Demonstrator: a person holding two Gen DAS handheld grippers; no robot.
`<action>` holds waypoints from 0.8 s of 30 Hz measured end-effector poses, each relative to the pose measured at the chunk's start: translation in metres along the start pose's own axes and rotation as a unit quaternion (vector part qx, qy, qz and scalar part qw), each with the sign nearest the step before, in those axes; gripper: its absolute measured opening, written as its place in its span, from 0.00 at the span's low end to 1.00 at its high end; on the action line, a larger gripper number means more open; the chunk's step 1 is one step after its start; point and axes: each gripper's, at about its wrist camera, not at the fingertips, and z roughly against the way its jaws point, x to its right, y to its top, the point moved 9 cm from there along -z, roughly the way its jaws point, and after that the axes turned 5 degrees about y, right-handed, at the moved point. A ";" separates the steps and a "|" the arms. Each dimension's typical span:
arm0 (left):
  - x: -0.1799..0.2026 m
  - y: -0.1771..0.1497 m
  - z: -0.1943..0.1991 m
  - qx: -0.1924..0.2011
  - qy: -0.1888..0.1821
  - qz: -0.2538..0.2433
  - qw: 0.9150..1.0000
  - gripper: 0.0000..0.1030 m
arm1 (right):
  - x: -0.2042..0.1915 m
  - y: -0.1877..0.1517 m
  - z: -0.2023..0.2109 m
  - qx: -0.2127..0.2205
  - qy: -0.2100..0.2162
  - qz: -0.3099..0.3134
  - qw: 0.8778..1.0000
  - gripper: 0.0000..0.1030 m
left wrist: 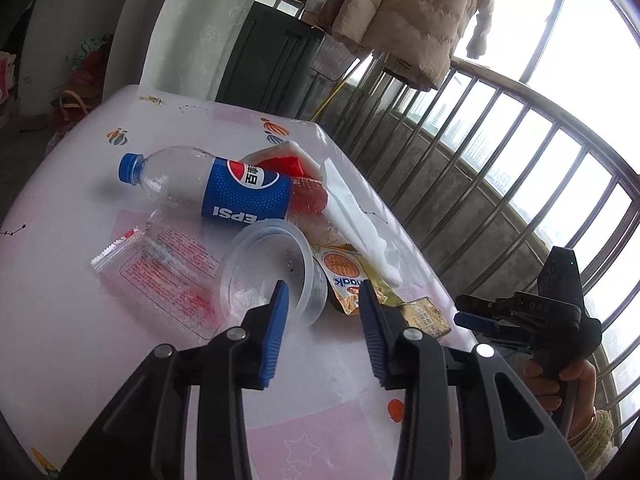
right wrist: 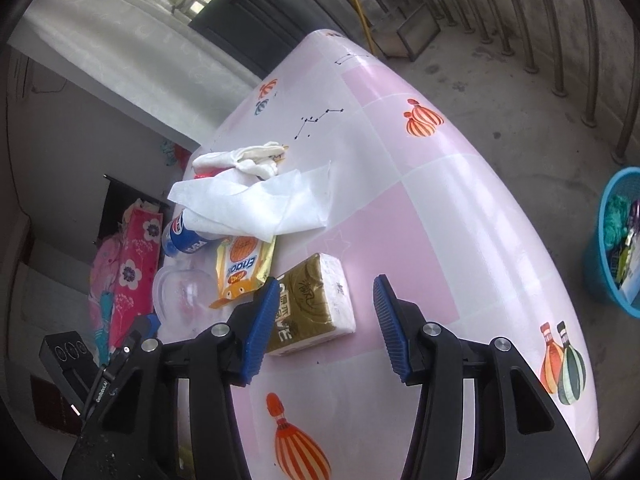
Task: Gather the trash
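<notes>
A clear plastic cup [left wrist: 268, 276] lies on its side on the pink table [left wrist: 100, 344]. My left gripper [left wrist: 323, 300] is open, one finger in the cup's mouth and the rim between the jaws, not pinched. Behind it lie an empty Pepsi bottle [left wrist: 240, 188], a clear zip bag [left wrist: 168, 276], a yellow snack wrapper [left wrist: 344, 276] and a white napkin [left wrist: 360, 220]. My right gripper [right wrist: 326, 296] is open over a gold tissue pack [right wrist: 316, 304], which lies between its fingers, nearer the left pad [right wrist: 264, 320].
A blue basket [right wrist: 616, 240] holding rubbish stands on the concrete floor to the right of the table. A metal railing [left wrist: 520, 152] runs beyond the table's far edge, with a beige jacket [left wrist: 412, 12] hanging above. A hand [left wrist: 560, 376] holds the right gripper.
</notes>
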 end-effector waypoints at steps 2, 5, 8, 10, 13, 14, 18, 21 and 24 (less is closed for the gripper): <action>0.002 -0.003 -0.006 -0.007 0.004 -0.007 1.000 0.22 | -0.002 0.001 -0.003 -0.003 0.003 0.001 1.000 0.46; 0.005 -0.006 -0.010 -0.013 0.012 -0.016 1.000 0.11 | -0.009 0.005 -0.008 -0.002 0.005 0.017 1.000 0.45; 0.008 -0.007 -0.011 -0.017 0.009 -0.017 1.000 0.05 | -0.014 0.009 -0.015 -0.007 0.010 0.035 0.999 0.37; 0.011 -0.009 -0.011 -0.018 0.009 -0.018 1.000 0.05 | -0.013 0.011 -0.021 -0.010 0.009 0.037 0.999 0.35; 0.017 -0.012 -0.009 -0.024 0.000 -0.017 1.000 0.03 | -0.008 0.008 -0.028 -0.027 0.014 0.027 0.999 0.25; 0.019 -0.014 -0.008 -0.028 -0.005 -0.015 0.999 0.02 | -0.008 0.005 -0.029 -0.032 0.016 0.027 0.999 0.22; 0.035 -0.030 -0.001 -0.052 -0.029 -0.008 0.998 0.02 | -0.011 -0.011 -0.027 -0.047 0.018 0.035 0.998 0.19; 0.047 -0.049 0.003 -0.077 -0.046 -0.007 0.996 0.00 | -0.014 -0.028 -0.025 -0.060 0.022 0.039 0.997 0.19; 0.056 -0.068 0.011 -0.094 -0.052 -0.009 0.994 0.00 | -0.019 -0.043 -0.023 -0.074 0.028 0.039 0.996 0.19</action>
